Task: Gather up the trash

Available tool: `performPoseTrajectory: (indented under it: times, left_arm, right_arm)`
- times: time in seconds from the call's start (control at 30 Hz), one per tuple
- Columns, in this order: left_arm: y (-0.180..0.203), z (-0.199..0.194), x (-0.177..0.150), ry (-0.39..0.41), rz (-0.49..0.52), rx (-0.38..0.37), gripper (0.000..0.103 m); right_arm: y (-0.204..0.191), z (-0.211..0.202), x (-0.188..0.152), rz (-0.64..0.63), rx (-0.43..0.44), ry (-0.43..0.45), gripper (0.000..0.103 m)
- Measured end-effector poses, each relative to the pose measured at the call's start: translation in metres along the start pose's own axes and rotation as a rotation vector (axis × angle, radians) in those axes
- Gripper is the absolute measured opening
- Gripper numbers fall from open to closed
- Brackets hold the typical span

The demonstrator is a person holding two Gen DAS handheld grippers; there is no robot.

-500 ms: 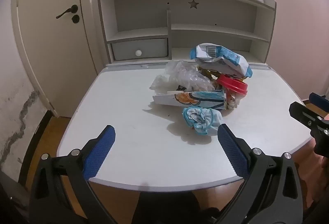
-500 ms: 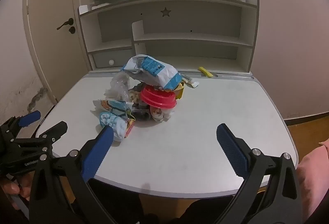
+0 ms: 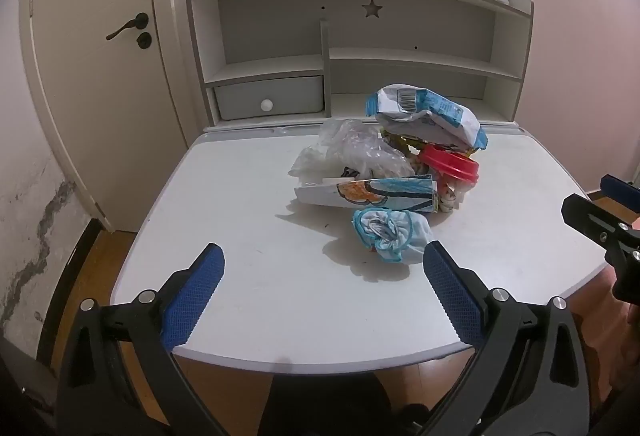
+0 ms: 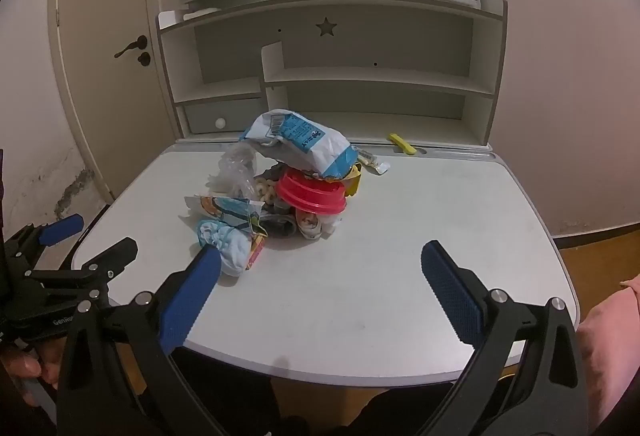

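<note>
A heap of trash lies on the white desk (image 3: 240, 236): a blue and white snack bag (image 3: 428, 112) on top, a red plastic lid (image 3: 450, 162), a clear crumpled bag (image 3: 356, 152), a flattened printed carton (image 3: 368, 194) and a crumpled light blue wrapper (image 3: 390, 232) nearest me. My left gripper (image 3: 322, 296) is open and empty over the desk's front edge, the wrapper just inside its right finger. My right gripper (image 4: 320, 292) is open and empty, in front of the heap (image 4: 296, 176), and also shows in the left wrist view (image 3: 596, 212).
A shelf unit (image 3: 360, 48) with a small drawer (image 3: 268, 102) stands at the back of the desk. A yellow strip (image 4: 402, 144) lies at its foot on the right. A door (image 3: 100, 56) is to the left. Wooden floor lies beyond the desk edges.
</note>
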State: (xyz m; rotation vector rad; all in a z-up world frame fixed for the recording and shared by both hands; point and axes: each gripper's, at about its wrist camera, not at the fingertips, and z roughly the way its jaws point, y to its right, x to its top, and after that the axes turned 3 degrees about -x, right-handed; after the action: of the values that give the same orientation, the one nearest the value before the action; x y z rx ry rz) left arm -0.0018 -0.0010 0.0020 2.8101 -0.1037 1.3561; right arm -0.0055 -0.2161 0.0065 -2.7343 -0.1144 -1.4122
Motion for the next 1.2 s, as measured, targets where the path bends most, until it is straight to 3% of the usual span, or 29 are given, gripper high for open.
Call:
performPoseTrajectory:
  times: [1.2]
  left_arm:
    - [0.0001, -0.0001, -0.0013, 0.002, 0.001, 0.002, 0.097]
  right_arm:
    - [-0.0045, -0.0035, 0.0002, -0.014, 0.01, 0.002, 0.097]
